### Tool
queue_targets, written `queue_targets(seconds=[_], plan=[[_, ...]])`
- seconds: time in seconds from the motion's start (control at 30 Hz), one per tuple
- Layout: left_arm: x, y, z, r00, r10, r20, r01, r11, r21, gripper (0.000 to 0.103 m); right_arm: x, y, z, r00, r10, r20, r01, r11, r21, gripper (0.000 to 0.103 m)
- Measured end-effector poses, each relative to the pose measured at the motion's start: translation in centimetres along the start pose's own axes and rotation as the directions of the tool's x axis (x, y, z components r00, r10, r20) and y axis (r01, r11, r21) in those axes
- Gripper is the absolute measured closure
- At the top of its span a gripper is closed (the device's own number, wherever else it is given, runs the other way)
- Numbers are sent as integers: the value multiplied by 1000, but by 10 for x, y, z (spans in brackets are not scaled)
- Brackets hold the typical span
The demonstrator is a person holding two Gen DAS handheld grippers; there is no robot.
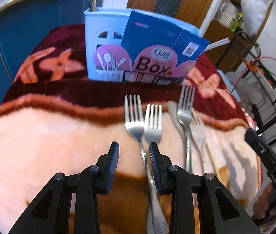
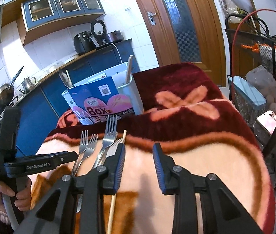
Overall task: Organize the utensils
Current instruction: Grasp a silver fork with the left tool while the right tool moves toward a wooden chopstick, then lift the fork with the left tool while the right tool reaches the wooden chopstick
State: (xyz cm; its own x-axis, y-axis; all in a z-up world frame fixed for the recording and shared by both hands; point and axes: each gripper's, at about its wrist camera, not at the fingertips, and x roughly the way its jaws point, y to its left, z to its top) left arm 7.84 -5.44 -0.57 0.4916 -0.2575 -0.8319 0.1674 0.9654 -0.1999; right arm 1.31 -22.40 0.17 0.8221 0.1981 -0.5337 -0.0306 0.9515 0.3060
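Left gripper [image 1: 134, 152] jaws part-open and empty over the blanket-covered surface [image 1: 50, 136]; right gripper [image 2: 139, 154] likewise empty. Four forks [image 1: 153, 120] lie just ahead, a chopstick [image 2: 116, 187] beside them, utensil box [image 1: 118, 48] beyond

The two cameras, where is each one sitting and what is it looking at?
Left wrist: sits on the left gripper, looking down along its fingers at the forks on the blanket.
Right wrist: sits on the right gripper, looking across the blanket toward the kitchen; a hand holding the left gripper shows.
Both see the forks and the blue utensil box.
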Motion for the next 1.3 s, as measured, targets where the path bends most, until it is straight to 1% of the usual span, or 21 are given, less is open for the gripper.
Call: queue_targets(seconds=[0.13, 0.23, 0.27, 0.33, 0.4, 0.47, 0.53, 0.57, 0.63, 0.77, 0.87, 1.03, 1.13, 1.2, 1.3], plan=[[6, 0, 4, 998, -21, -60, 22, 1000, 1, 70, -1, -6, -3, 1000, 2, -2, -2, 1000, 18, 68], [10, -2, 8, 996, -13, -90, 14, 1000, 14, 73, 0, -9, -3, 1000, 3, -6, -3, 1000, 25, 68], [11, -3, 9, 995, -11, -102, 13, 1000, 18, 77, 0, -10, -3, 1000, 5, -7, -5, 1000, 26, 68], [14, -4, 11, 992, -15, -123, 17, 1000, 19, 79, 0, -11, -3, 1000, 8, -8, -8, 1000, 30, 68], [17, -7, 15, 989, -17, -149, 21, 999, 27, 85, 0, -11, -4, 1000, 12, -10, -11, 999, 31, 68], [20, -9, 18, 986, -7, -166, 14, 999, 42, 87, 0, -11, -5, 1000, 12, -14, -11, 1000, 29, 68], [22, -12, 20, 985, 5, -172, 5, 999, 54, 91, 0, -11, -5, 1000, 12, -21, -12, 1000, 27, 68], [23, -13, 21, 985, 6, -172, 4, 998, 55, 95, -1, -11, -6, 1000, 13, -22, -12, 1000, 27, 67], [22, -11, 21, 986, -1, -165, 8, 999, 43, 96, -1, -10, -6, 1000, 13, -26, -13, 1000, 23, 67], [17, -3, 16, 992, -41, -123, 41, 999, 2, 99, 2, -5, -6, 999, 12, -41, -12, 1000, 8, 67], [11, 5, 11, 993, -71, -90, 69, 997, -31, 99, 3, 0, -5, 998, 13, -56, -14, 1000, -6, 67], [-12, 14, 6, 995, -95, 22, 96, 994, -53, 100, 11, 10, -4, 995, 3, -98, -8, 999, -44, 67], [-28, 21, 3, 991, -86, 105, 91, 995, -42, 100, 18, 18, -3, 989, -4, -149, -8, 996, -85, 67], [-39, 24, 0, 984, -66, 163, 72, 997, -31, 100, 24, 23, -2, 983, -11, -184, -9, 994, -106, 67], [-49, 29, -3, 974, -56, 219, 62, 998, -20, 100, 30, 29, -2, 973, -30, -231, -3, 990, -141, 67]])
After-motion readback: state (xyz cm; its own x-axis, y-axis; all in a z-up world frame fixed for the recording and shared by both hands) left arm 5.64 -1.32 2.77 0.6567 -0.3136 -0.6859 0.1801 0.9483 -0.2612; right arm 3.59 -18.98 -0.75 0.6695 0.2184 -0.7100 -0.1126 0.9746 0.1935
